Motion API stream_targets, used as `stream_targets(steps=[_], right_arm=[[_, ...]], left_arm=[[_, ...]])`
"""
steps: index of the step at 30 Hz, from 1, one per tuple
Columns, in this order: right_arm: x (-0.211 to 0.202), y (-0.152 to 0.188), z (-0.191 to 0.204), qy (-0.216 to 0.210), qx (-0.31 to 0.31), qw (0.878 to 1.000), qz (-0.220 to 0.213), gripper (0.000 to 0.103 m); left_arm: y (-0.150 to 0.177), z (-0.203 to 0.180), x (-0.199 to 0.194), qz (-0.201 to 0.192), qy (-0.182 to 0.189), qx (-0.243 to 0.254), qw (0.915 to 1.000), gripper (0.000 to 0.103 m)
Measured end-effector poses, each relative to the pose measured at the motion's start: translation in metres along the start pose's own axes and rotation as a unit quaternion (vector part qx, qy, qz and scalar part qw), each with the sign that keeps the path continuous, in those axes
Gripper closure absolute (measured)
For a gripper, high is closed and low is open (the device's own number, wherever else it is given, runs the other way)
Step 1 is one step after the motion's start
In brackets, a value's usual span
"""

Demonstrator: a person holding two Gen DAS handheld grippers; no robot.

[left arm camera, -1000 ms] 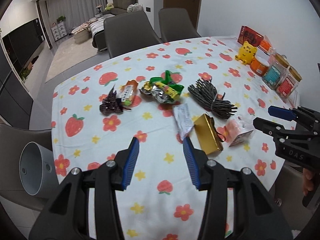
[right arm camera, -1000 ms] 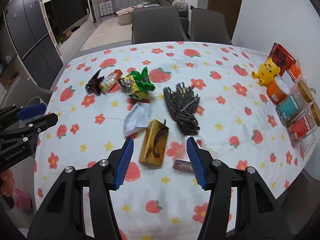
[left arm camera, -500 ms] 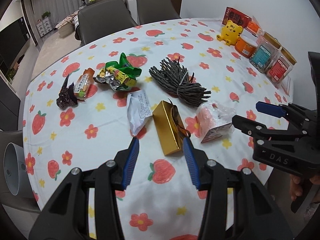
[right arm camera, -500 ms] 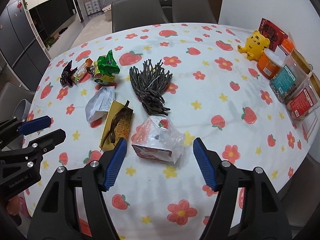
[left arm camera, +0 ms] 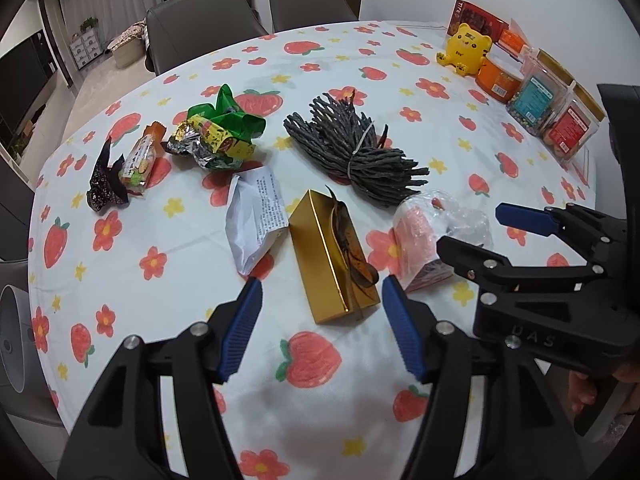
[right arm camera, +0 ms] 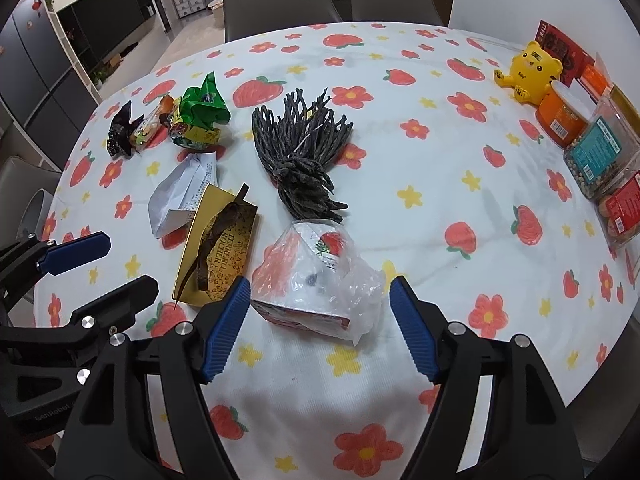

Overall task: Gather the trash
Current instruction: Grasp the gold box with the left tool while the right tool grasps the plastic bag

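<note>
I am closing in: the left hand-held gripper (left arm camera: 322,322), spread, is now bracketing the gold box (left arm camera: 334,258); the right hand-held gripper (right arm camera: 320,326), spread wider, is straddling the plastic wrapper (right arm camera: 320,280) beside that box. Grasps look imminent.

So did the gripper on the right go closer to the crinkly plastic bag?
Yes. The right gripper came forward across the table toward the plastic bag, which lay well ahead of its open jaws a second ago and now sits between the fingertips.
</note>
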State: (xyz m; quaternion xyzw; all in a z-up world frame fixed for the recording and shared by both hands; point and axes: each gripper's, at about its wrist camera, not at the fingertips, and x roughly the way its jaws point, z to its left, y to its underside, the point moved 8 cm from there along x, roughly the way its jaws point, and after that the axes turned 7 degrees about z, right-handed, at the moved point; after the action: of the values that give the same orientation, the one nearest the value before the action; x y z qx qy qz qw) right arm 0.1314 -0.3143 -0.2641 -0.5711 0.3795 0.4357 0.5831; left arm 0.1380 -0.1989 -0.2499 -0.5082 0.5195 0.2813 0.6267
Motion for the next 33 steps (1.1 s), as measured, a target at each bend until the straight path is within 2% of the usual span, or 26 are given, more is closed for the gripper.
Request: stream_targets(steps=[5, 18, 33], right_arm=[[0.012, 0.0, 0.003, 0.0, -0.006, 1.0, 0.008, 0.028], [0.031, 0.002, 0.002, 0.01, -0.015, 1.0, 0.022, 0.027], [0.037, 0.003, -0.012, 0.035, -0.02, 0.999, 0.027, 0.027]], left_arm=[[0.001, 0.003, 0.011, 0.008, -0.003, -0.001, 1.0, 0.04], [0.003, 0.013, 0.038, 0.031, -0.005, -0.014, 0.9994, 0.04], [0.002, 0.001, 0.056, 0.046, 0.017, -0.016, 0.9987, 0.04]])
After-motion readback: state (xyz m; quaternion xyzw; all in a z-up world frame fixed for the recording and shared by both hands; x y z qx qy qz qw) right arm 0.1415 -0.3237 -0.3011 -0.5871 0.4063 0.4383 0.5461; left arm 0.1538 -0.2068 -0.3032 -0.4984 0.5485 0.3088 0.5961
